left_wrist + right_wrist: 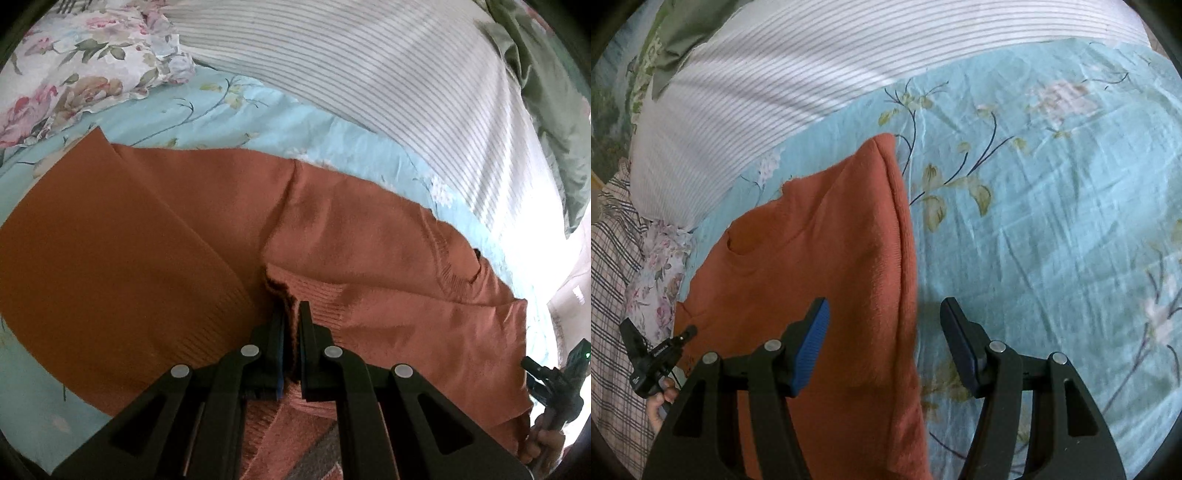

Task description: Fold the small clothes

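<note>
My left claw (pixel 291 314) is squeezed tight on the ribbed edge of the orange sweater (pixel 332 236), and that bit of knit is bunched up between the two pads. My right claw (pixel 884 314) is partly apart, with nothing pinched in it yet. I think a few things could go wrong from here. My left claw only has a small pinch of the thick edge, so if I pull up fast or hard the knit could slip out and the fold would flop back down. My right claw might close in the wrong spot too. The sweater's side edge runs right between its pads, so one pad hangs over orange cloth and the other hangs over the blue flowery bed sheet (pixel 1052 221). If I go down too low and shut, I could grab the sheet along with the sweater and drag the bedding up. If I shut too high, I could miss the edge and catch nothing. If my two claws lift at different speeds, the sweater could twist and fold crooked. The sweater lies spread flat on the sheet, in front of a striped white pillow (pixel 424 92). Seen from my left claw it stretches away on both sides, and a wide flat part lies off to the left. Seen from my right claw, it fills the left half and goes under the claw.
</note>
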